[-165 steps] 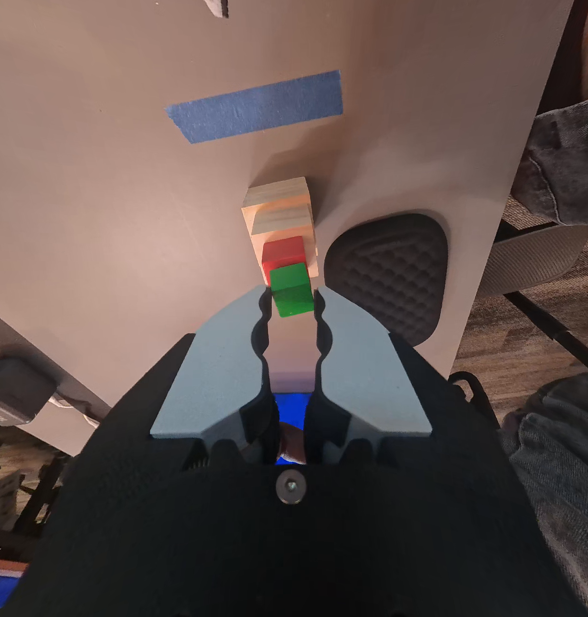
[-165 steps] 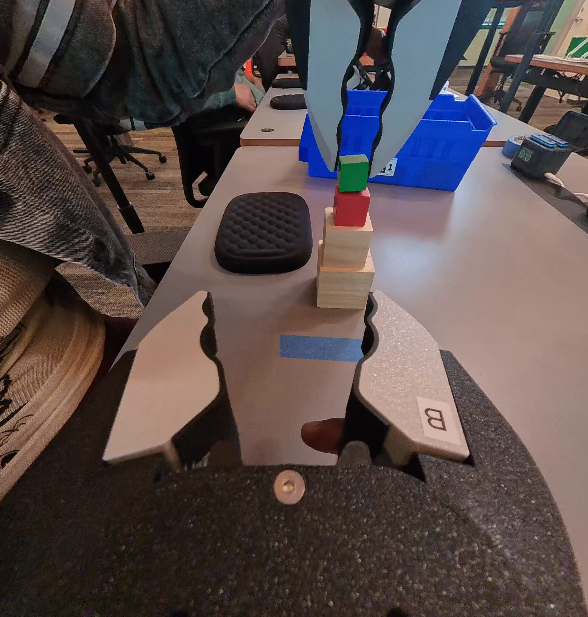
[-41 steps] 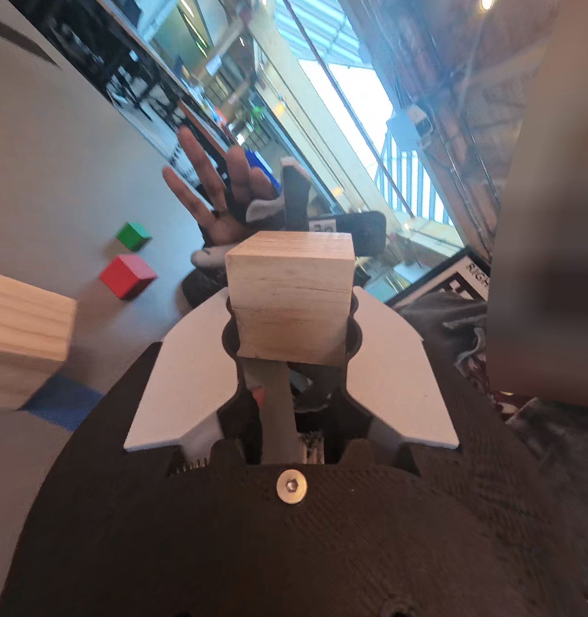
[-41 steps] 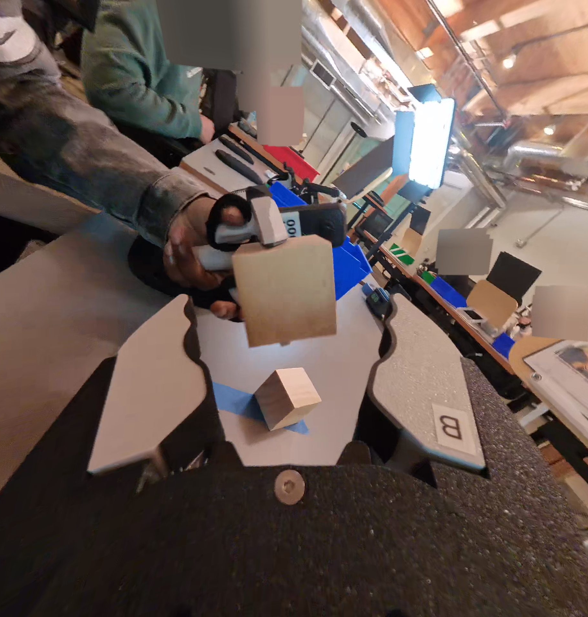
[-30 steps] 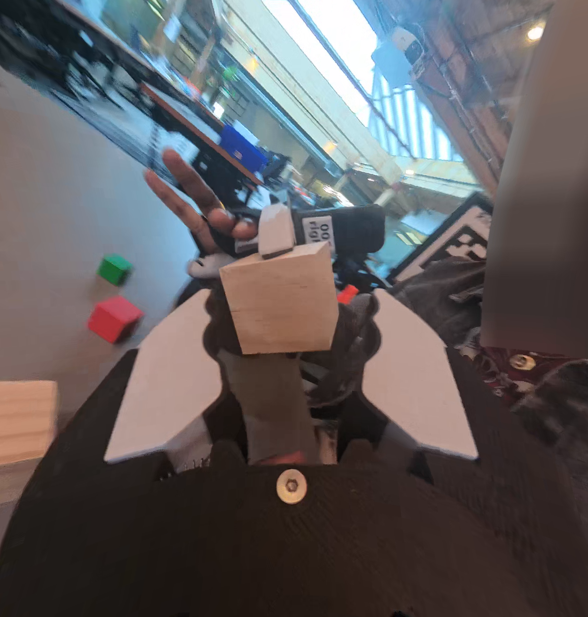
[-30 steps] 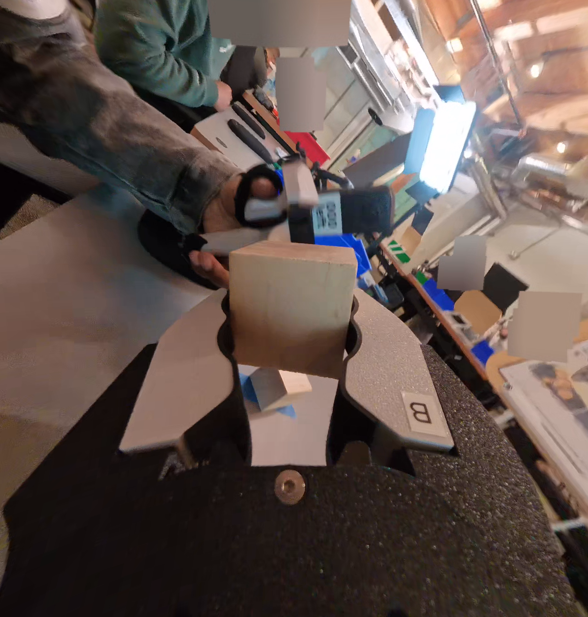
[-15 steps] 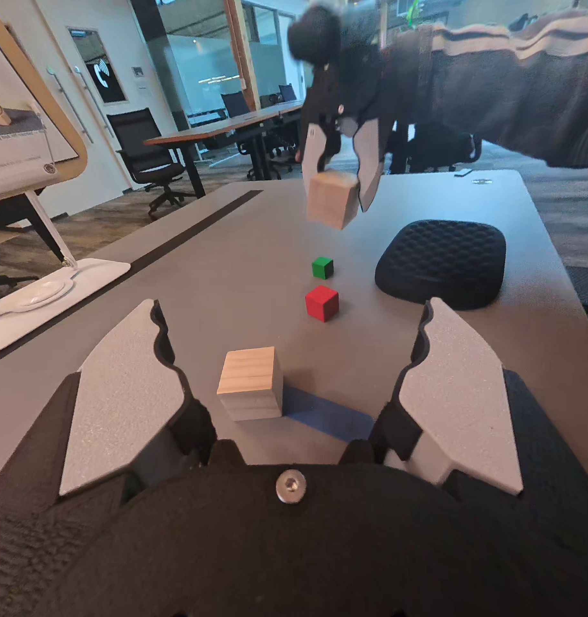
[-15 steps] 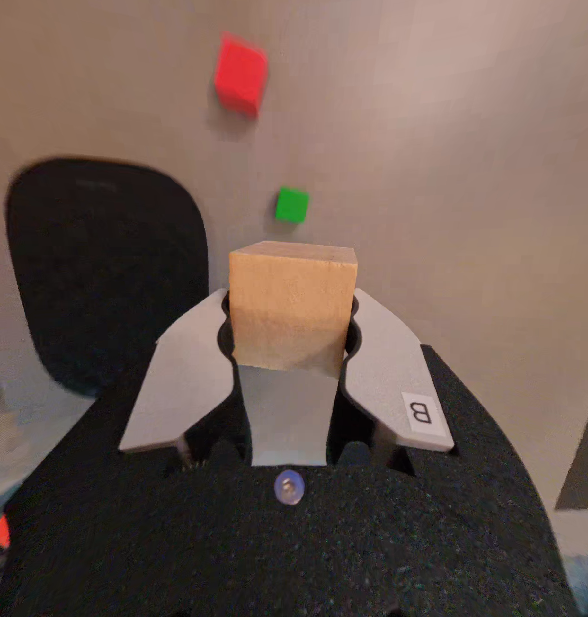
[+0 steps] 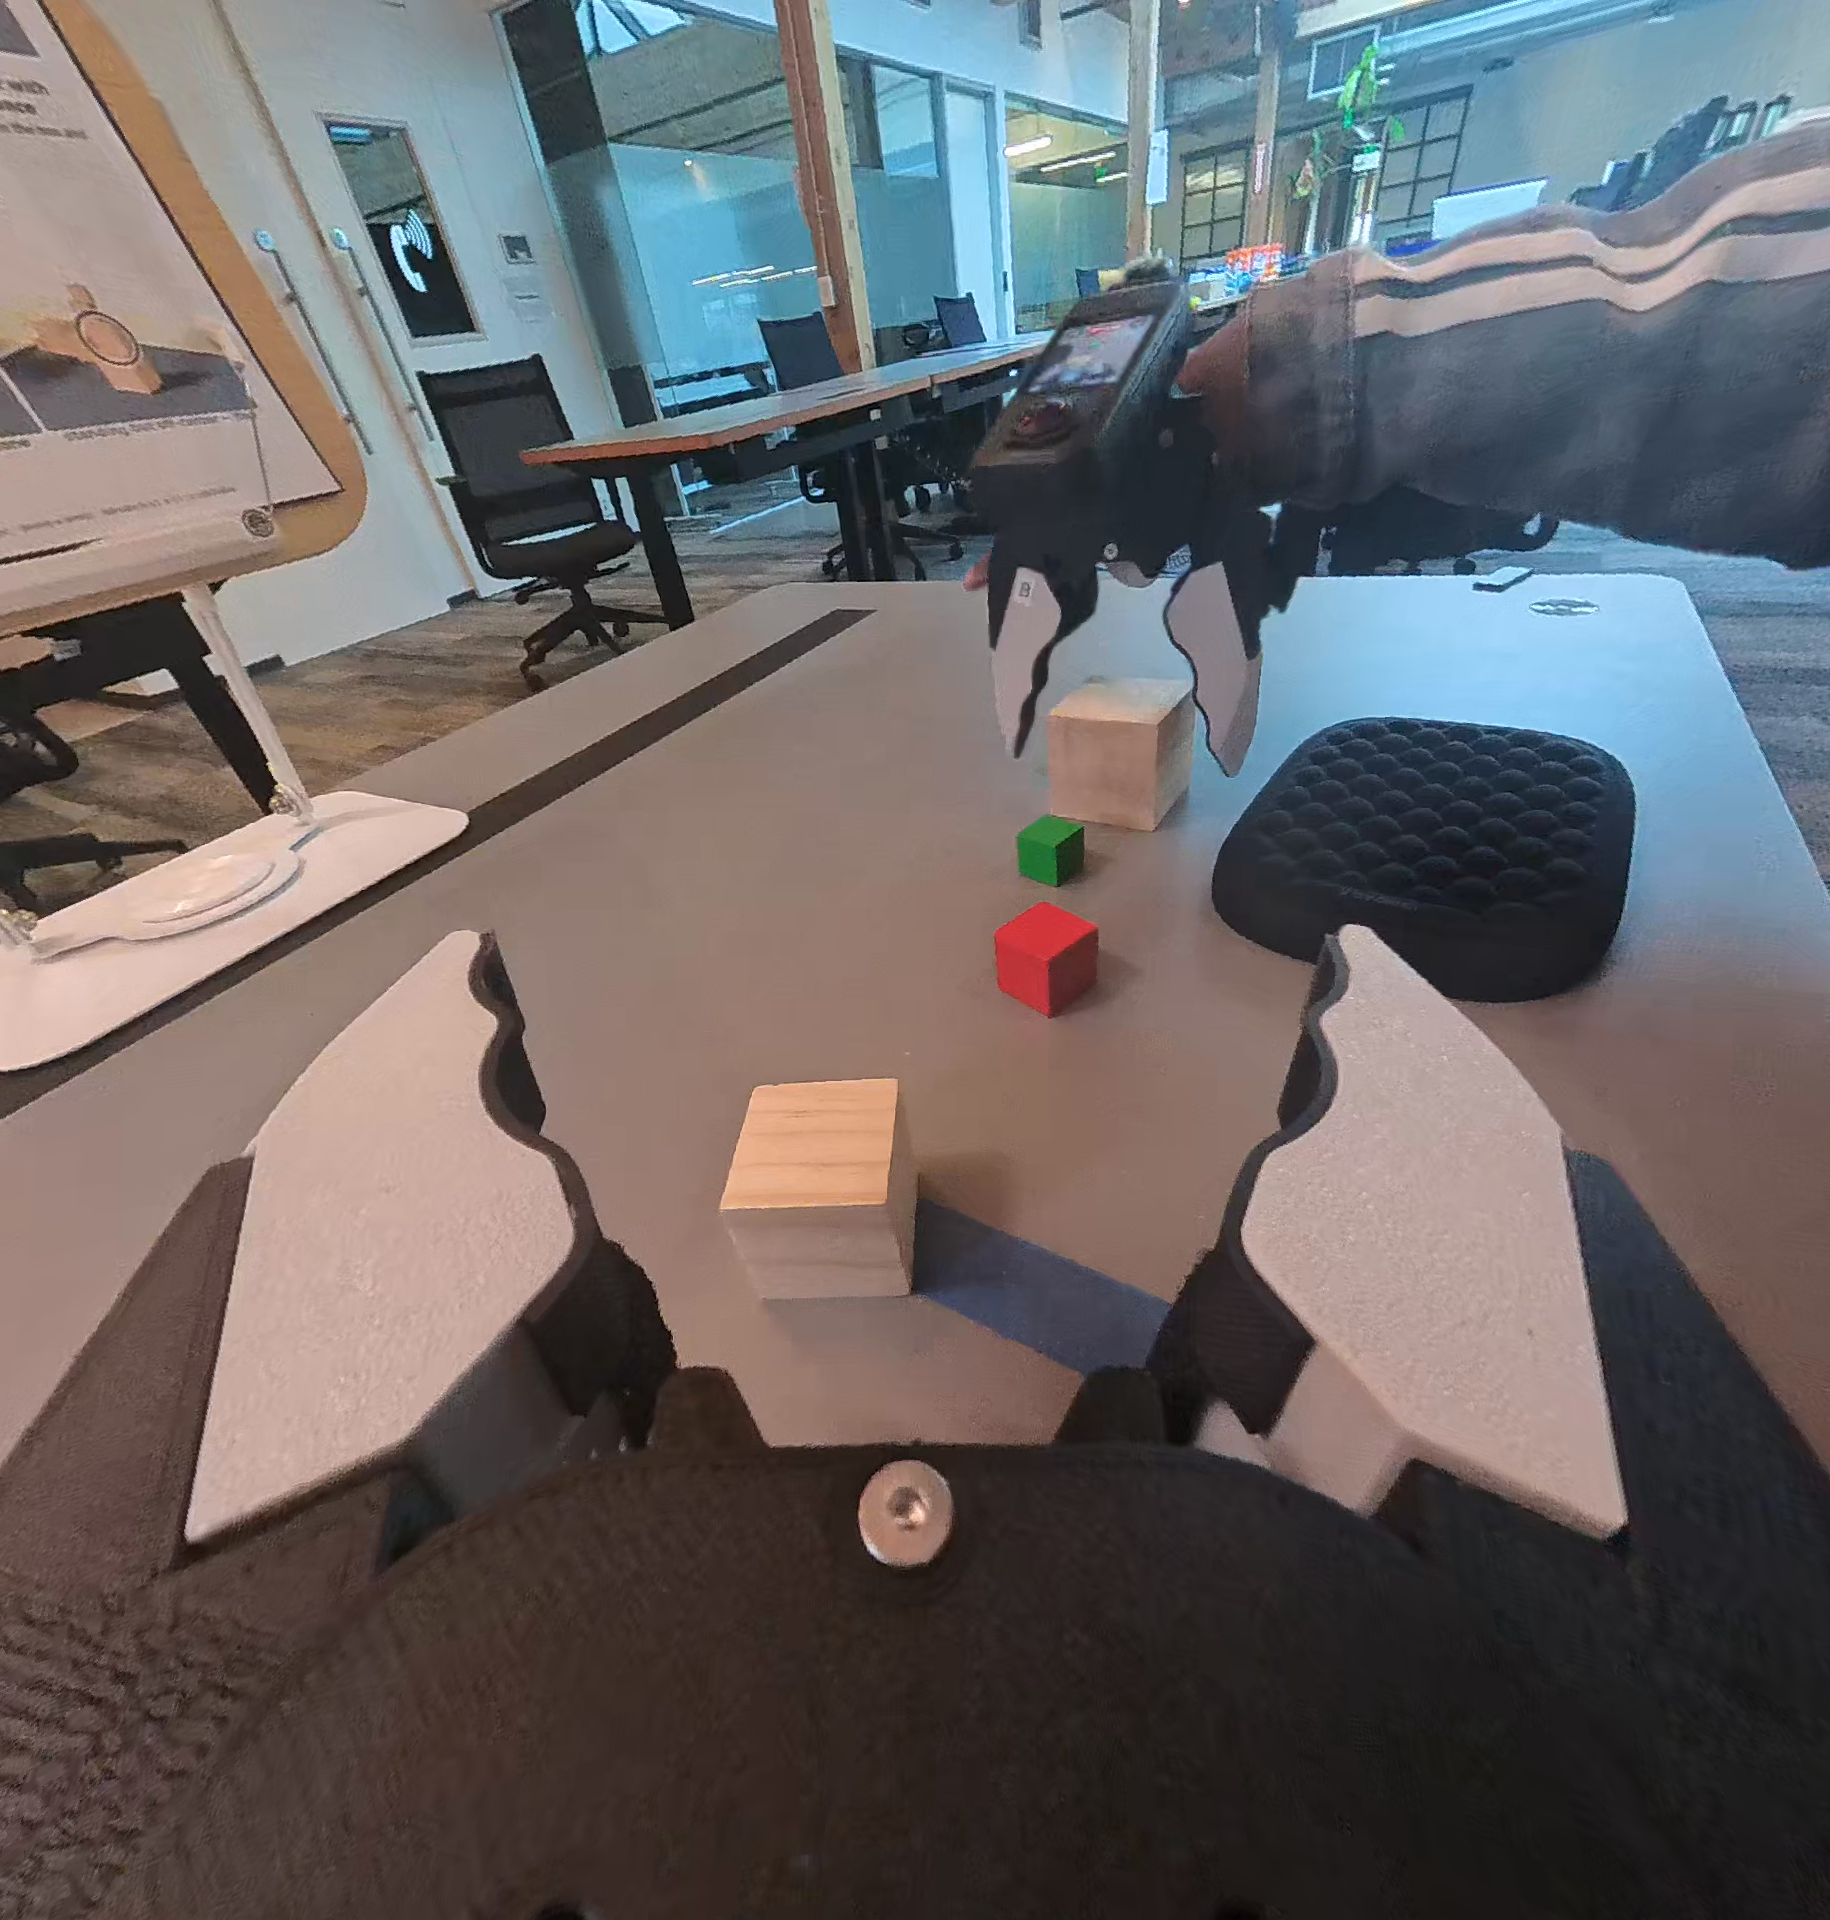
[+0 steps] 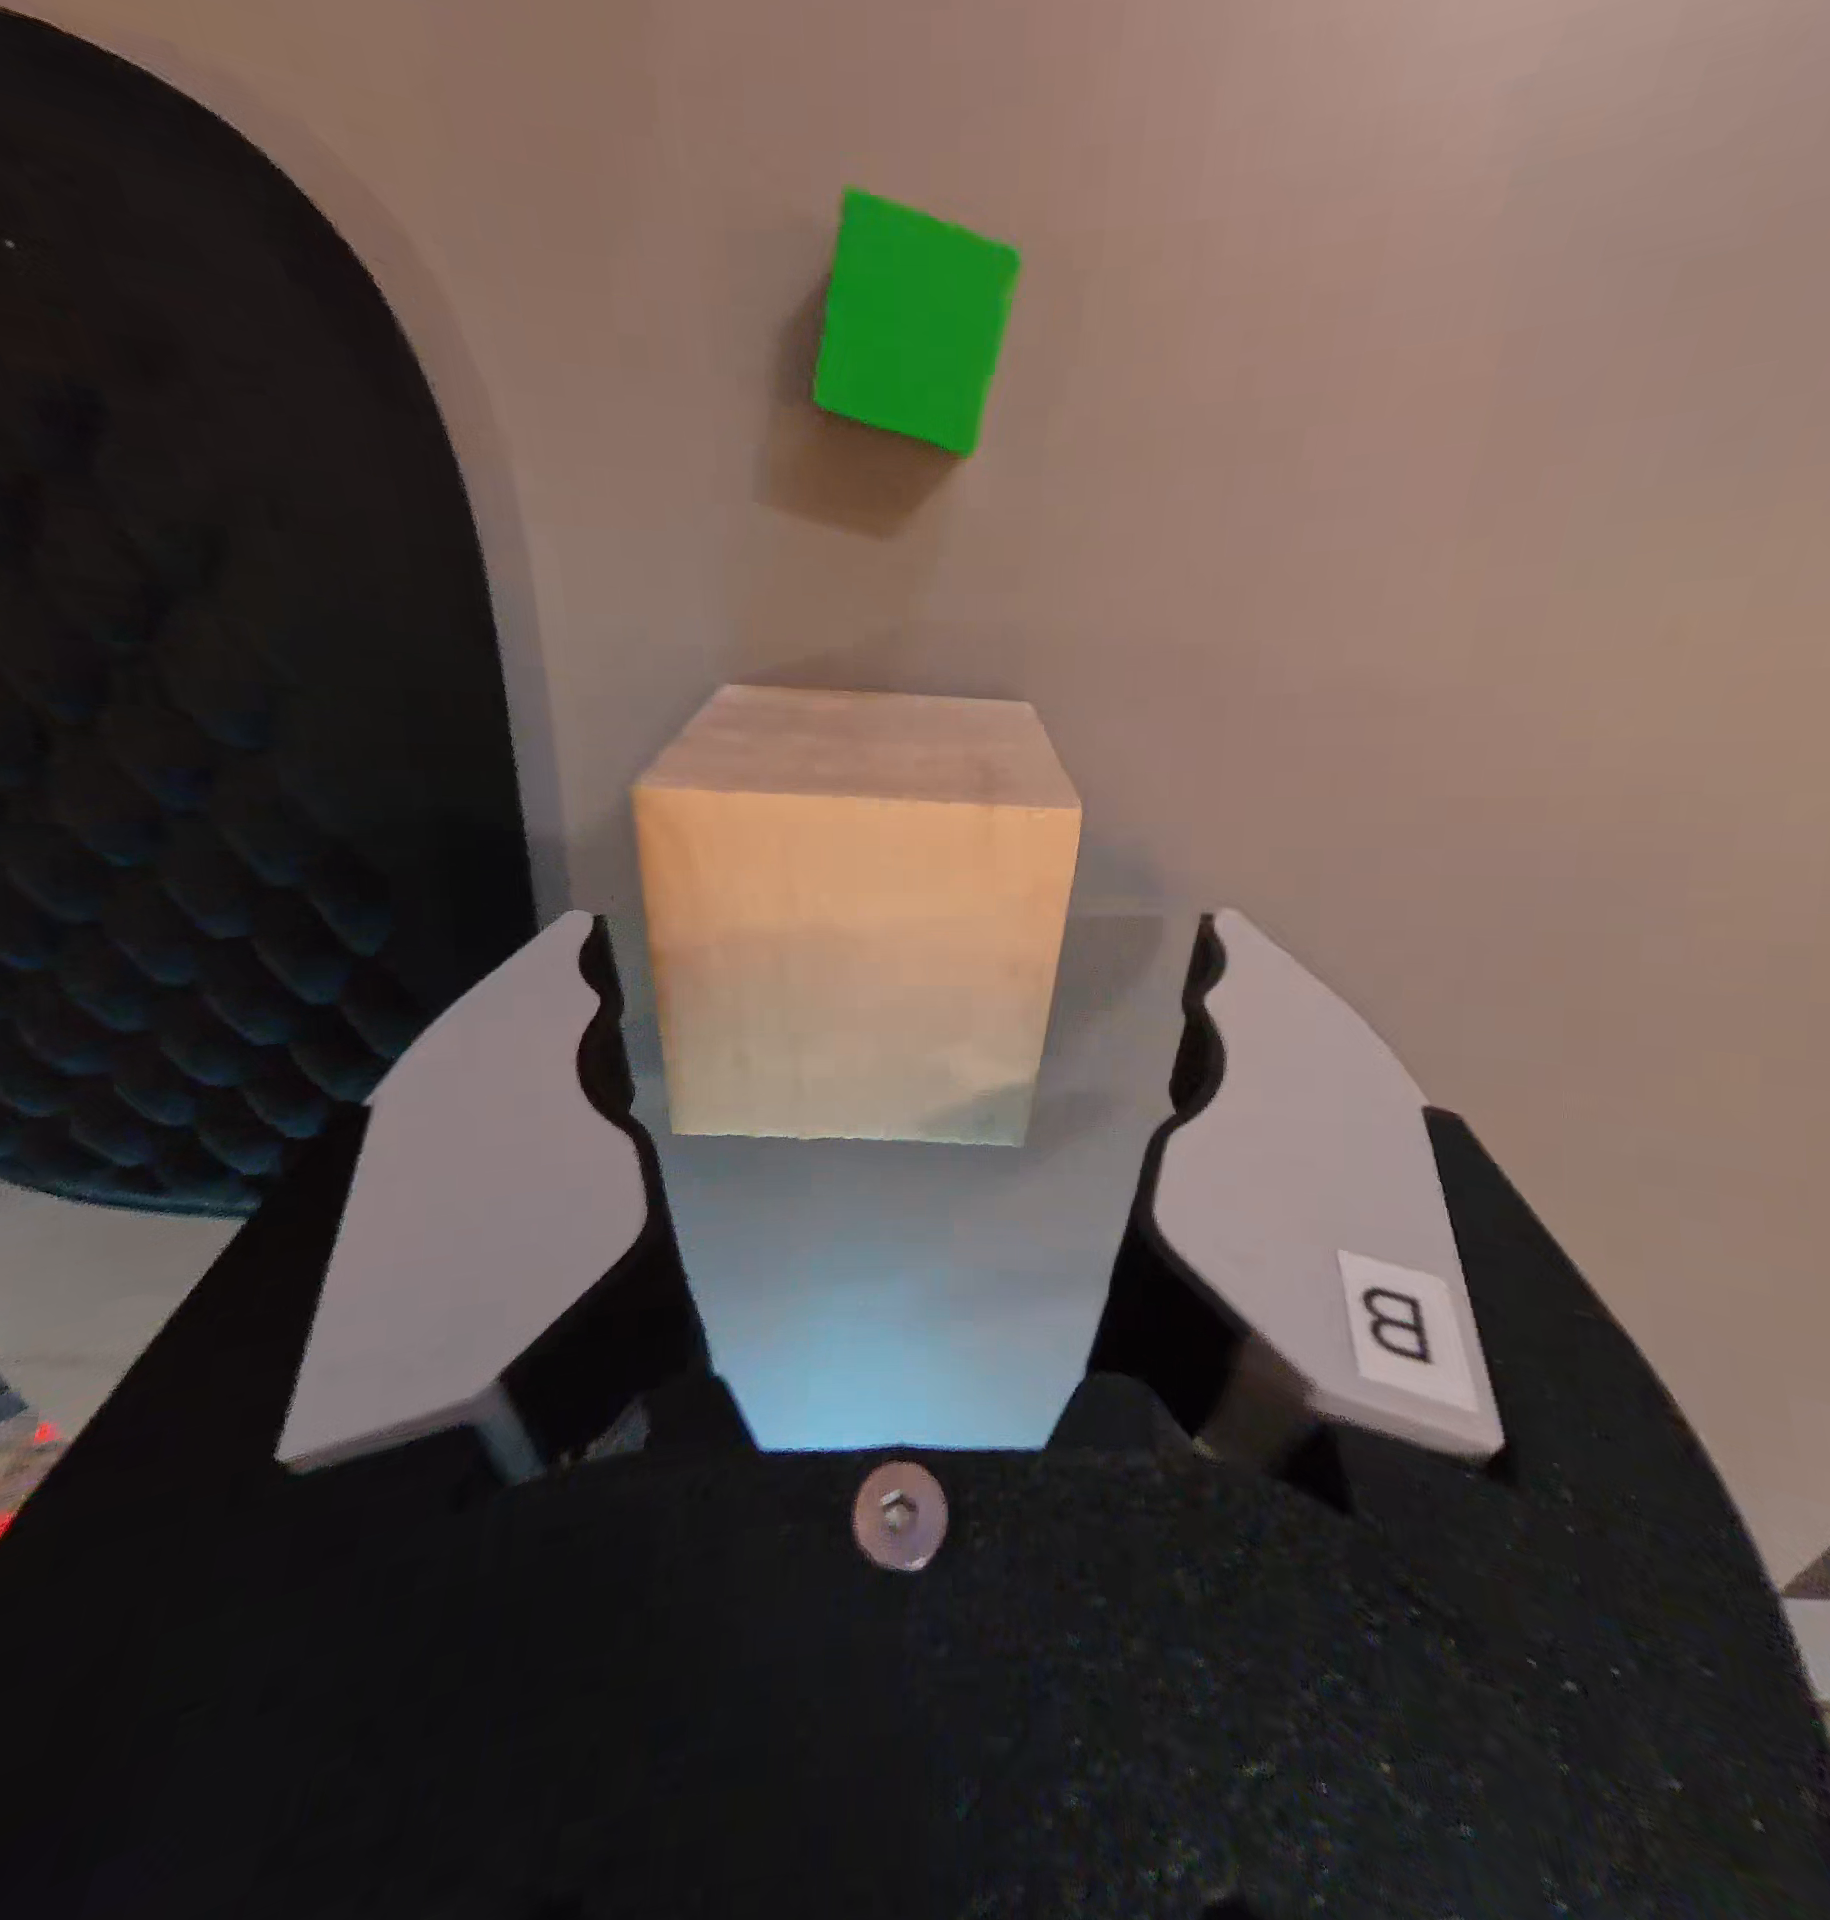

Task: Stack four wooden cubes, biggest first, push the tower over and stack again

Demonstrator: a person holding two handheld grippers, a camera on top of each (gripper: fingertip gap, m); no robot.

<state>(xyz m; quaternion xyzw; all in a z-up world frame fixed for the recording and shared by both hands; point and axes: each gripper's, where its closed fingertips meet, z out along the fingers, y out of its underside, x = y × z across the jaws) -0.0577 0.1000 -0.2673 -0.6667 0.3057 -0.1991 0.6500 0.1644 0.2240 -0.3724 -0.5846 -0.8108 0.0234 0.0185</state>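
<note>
Half a second earlier the big plain cube (image 9: pixel 1117 753) was carried above the tabletop (image 9: pixel 745 831) between the right tool's fingers; now it has been set down beside the black pad (image 9: pixel 1425 852), and those fingers have been spread away from it.

From the left wrist view, the left tool (image 9: pixel 895 1049) is seen wide open and empty, low over the tabletop. The smaller plain cube (image 9: pixel 823 1184) is seen resting ahead of it, touching the end of a blue tape strip (image 9: pixel 1036 1304). Farther off, the red cube (image 9: pixel 1046 956) and the green cube (image 9: pixel 1049 850) lie apart in a line leading to the big plain cube, over which the right tool (image 9: pixel 1124 707) is held, fingers on either side of it, with daylight visible at the left finger. The green cube lies just beside the big cube, so it could be knocked when later cubes are brought in.

From the right wrist view, the right tool (image 10: pixel 895 1023) is shown open: a clear gap is visible beside the right pad, a narrow one beside the left. The big plain cube (image 10: pixel 854 925) is seen standing flat near the pad's edge. If the tool is lifted off at a slant, the cube could be caught by the nearer left finger and dragged or twisted, so that a skewed base would be left for the tower. The base has also been placed well away from the tape strip, which may or may not mark the intended spot.
</note>
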